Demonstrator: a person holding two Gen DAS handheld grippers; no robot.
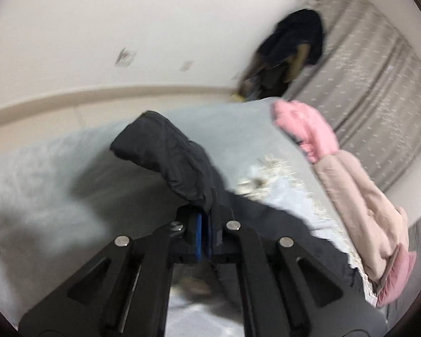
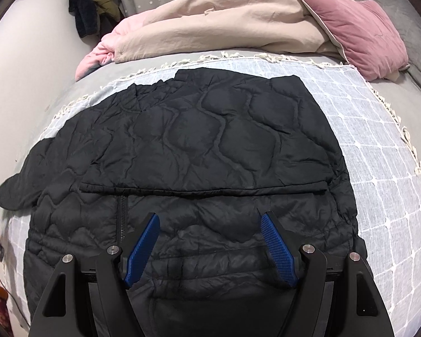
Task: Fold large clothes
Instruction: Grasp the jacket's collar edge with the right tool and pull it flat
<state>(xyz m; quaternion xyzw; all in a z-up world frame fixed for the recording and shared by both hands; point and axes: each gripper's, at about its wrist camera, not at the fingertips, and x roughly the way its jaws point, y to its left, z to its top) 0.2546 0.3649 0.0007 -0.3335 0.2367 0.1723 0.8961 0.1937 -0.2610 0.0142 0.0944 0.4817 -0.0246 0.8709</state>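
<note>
So the black quilted jacket [image 2: 199,146] is lying spread out flat on a pale checked blanket [image 2: 379,168] with a fringed edge, and that's sitting on top of the grey bed [image 2: 393,90]. One sleeve [image 1: 165,151] is getting lifted off to the side, since the left tongs [image 1: 203,233] are clamped tight on its cuff, blue pads pressed together with the fabric between them. The right tongs [image 2: 210,241] are hanging over the lower part of the jacket with the blue pads spread wide apart, not gripping anything. Behind the jacket there's a bunched-up beige and pink duvet [image 2: 210,19] plus a dusty pink pillow [image 2: 362,31]. Some dark clothes [image 2: 92,2] are hanging by the starry grey curtain [image 1: 373,70].
</note>
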